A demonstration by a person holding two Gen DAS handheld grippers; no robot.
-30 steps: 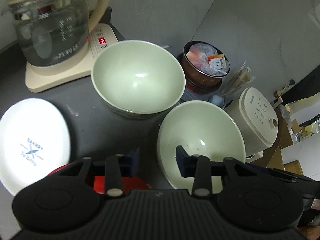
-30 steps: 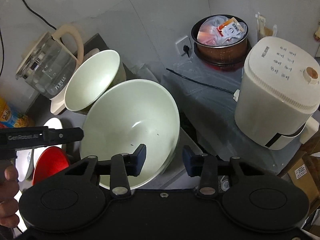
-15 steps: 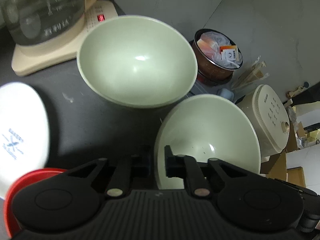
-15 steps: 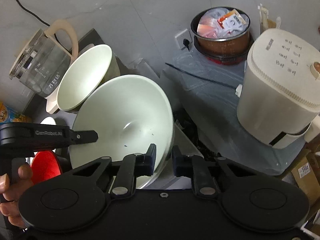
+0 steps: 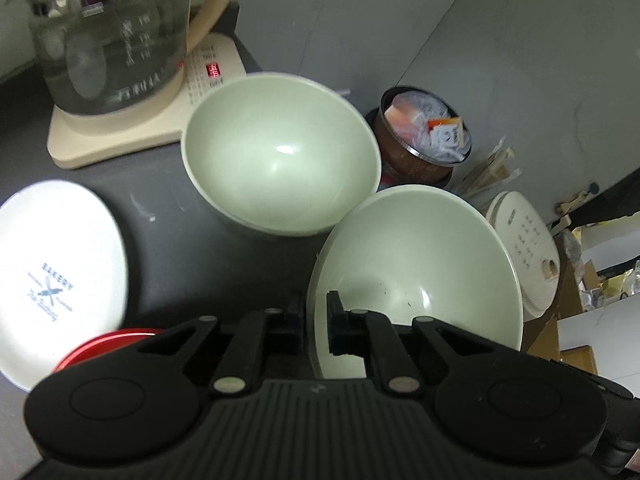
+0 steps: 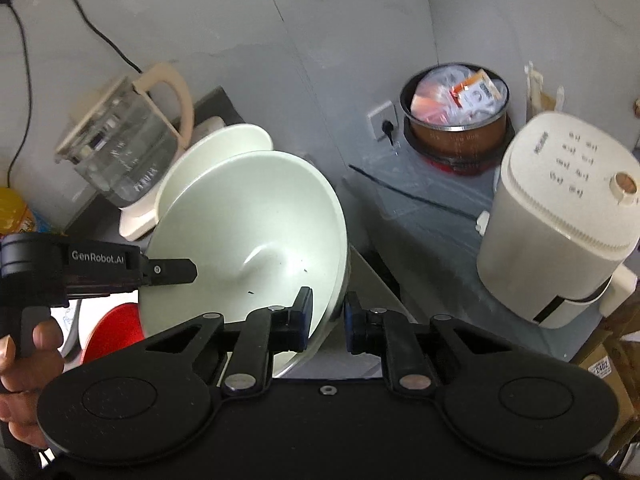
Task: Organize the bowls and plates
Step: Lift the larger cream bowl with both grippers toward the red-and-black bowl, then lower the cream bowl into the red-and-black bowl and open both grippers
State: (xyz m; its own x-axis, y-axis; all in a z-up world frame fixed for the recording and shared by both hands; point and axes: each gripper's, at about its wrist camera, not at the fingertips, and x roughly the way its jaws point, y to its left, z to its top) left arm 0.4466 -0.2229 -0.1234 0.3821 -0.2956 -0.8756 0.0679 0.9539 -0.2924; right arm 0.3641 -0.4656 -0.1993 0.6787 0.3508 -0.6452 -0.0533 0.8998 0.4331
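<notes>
walls: grey tiled wall, socket | surface: dark countertop | far right: cardboard boxes

Left gripper is closed down on a bowl rim, 1 finger inside, 1 outside. Right gripper is pinched on the opposite rim, 2 fingers straddling it. Left hand is seen wrapped around the left gripper's handle.

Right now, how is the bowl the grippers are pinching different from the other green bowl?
The held bowl is tilted, with the left gripper and right gripper on opposite sides of its rim; the far bowl sits untouched on the counter. The held one has dark specks; the far one looks clean. Both are pale green.
</notes>
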